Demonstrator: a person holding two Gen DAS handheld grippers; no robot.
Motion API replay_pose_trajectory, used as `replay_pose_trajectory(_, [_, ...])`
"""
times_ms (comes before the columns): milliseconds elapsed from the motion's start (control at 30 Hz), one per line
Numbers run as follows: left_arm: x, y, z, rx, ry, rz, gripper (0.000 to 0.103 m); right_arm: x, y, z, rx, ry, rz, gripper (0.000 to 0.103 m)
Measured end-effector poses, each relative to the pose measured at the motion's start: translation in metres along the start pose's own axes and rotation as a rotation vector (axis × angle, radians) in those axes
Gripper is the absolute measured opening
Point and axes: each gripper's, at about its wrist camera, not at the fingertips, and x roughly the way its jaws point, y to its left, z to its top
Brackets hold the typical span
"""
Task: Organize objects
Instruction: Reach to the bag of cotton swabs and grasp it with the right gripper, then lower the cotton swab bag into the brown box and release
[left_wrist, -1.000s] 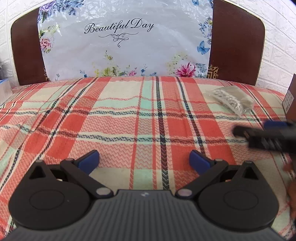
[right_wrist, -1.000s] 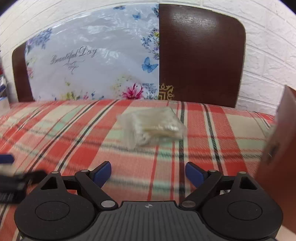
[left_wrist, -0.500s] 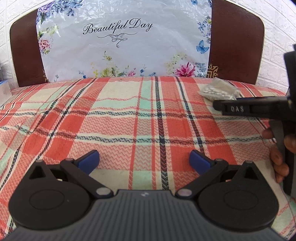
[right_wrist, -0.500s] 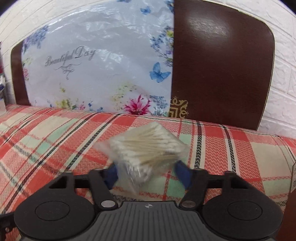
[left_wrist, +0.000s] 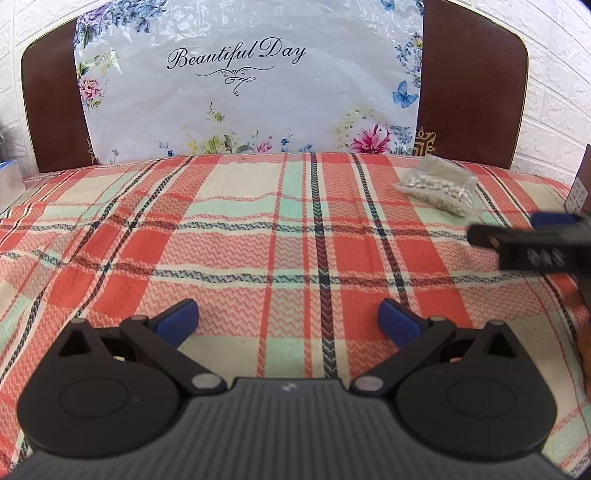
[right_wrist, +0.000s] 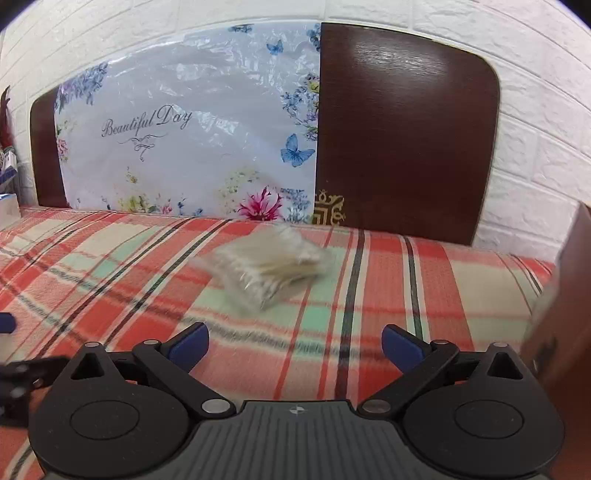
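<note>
My right gripper (right_wrist: 294, 341) has just been opening and stands wide, nothing between its blue pads; the clear, crinkled bag of cotton swabs (right_wrist: 266, 267) lies beyond it on the plaid, woven bedspread (right_wrist: 388, 295), apart from the fingertips; my left gripper (left_wrist: 288, 319) is spread wide too, empty.

Right hand-held gripper (right_wrist: 294, 345) just opened, empty, cotton-swab bag (right_wrist: 266, 266) lying ahead on plaid cloth (right_wrist: 388, 291)

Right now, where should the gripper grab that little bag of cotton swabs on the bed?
Probably across the bag of cotton swabs at its thick middle, coming from above and the near side. It lies flat on the plaid bedspread, nothing crowding it; the loose plastic edges would likely slip.
</note>
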Motion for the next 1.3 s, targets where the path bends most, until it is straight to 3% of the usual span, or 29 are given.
replay_pose_trajectory(167, [0.002,0.0,0.0,0.0,0.002,-0.004,0.103,0.051,0.015,0.026,-0.227,0.013,0.041,0.102])
replay_pose_trajectory(333, [0.003,0.0,0.0,-0.001,0.003,-0.003,0.103,0.078,0.019,0.042,-0.227,0.02,0.135,0.098])
replay_pose_trajectory(400, [0.004,0.0,0.0,0.0,0.003,-0.003,0.103,0.078,0.009,0.043,-0.172,0.044,0.209,0.085])
replay_pose_trajectory(500, [0.004,0.0,0.0,0.001,0.003,-0.001,0.103,0.066,0.01,0.037,-0.154,0.042,0.227,0.07])
replay_pose_trajectory(733, [0.006,-0.003,0.001,0.013,0.007,0.008,0.103,0.013,0.015,0.003,-0.085,0.05,0.167,0.07])
replay_pose_trajectory(1000, [0.004,-0.005,0.001,0.024,0.009,0.022,0.103,-0.097,0.011,-0.062,-0.022,0.091,0.054,0.07])
replay_pose_trajectory(1167, [0.002,-0.009,0.002,0.031,0.022,0.047,0.103,-0.161,0.009,-0.101,0.077,0.1,-0.065,0.07])
replay_pose_trajectory(1267, [-0.002,-0.012,0.007,0.001,0.074,0.072,0.103,-0.178,0.006,-0.112,0.139,0.098,-0.128,0.096])
replay_pose_trajectory(1300, [-0.006,-0.012,0.01,-0.034,0.112,0.055,0.103,-0.179,0.003,-0.113,0.156,0.104,-0.126,0.098])
